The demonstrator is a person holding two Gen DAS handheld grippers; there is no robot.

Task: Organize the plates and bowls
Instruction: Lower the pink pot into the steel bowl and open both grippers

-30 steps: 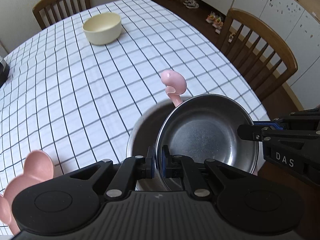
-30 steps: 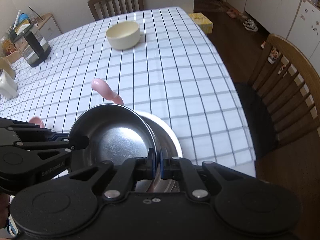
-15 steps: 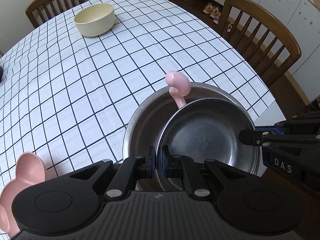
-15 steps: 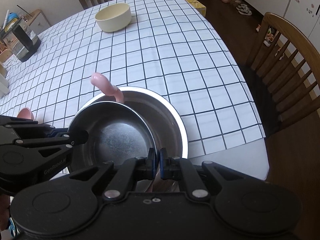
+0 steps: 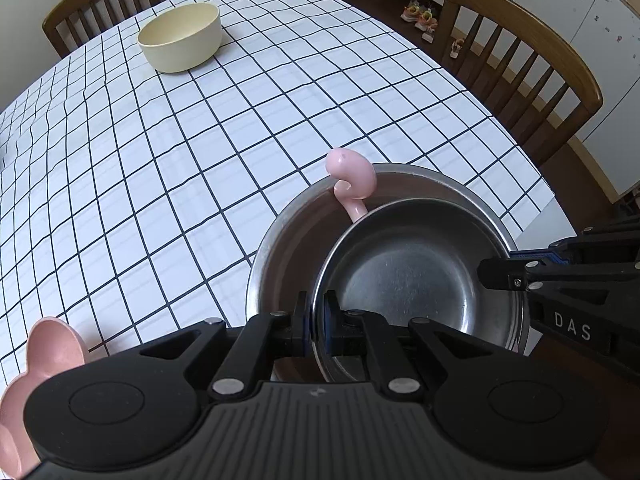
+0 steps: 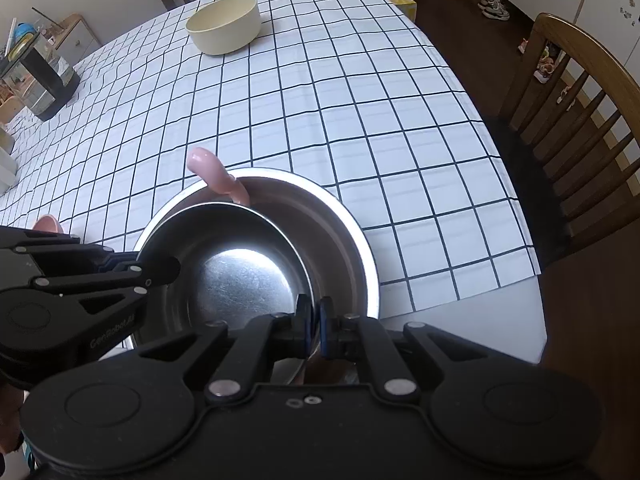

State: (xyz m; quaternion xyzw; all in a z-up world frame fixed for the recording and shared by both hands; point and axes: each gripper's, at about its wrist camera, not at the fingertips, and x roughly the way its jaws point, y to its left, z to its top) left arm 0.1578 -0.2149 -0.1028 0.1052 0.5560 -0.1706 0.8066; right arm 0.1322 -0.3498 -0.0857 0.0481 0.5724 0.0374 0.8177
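A small steel bowl (image 5: 408, 280) sits low inside a larger steel bowl (image 5: 288, 240) near the table's front corner. My left gripper (image 5: 318, 314) is shut on the small bowl's near rim. My right gripper (image 5: 486, 276) pinches the rim on the opposite side. In the right wrist view the right gripper (image 6: 314, 320) clamps the small bowl (image 6: 240, 280) and the left gripper (image 6: 172, 270) holds its left rim. A pink utensil handle (image 5: 352, 180) leans out of the large bowl (image 6: 336, 228) behind the small one. A cream bowl (image 5: 180, 38) stands at the far end.
A pink flower-shaped dish (image 5: 52, 348) lies at the near left. The checked tablecloth (image 5: 200, 160) covers the table. Wooden chairs (image 5: 528, 52) stand at the right and far sides. A dark container (image 6: 48, 76) stands at the far left edge.
Both grippers have sunk with the small steel bowl, which now lies lower inside the large bowl. More of the large bowl's rim shows around it.
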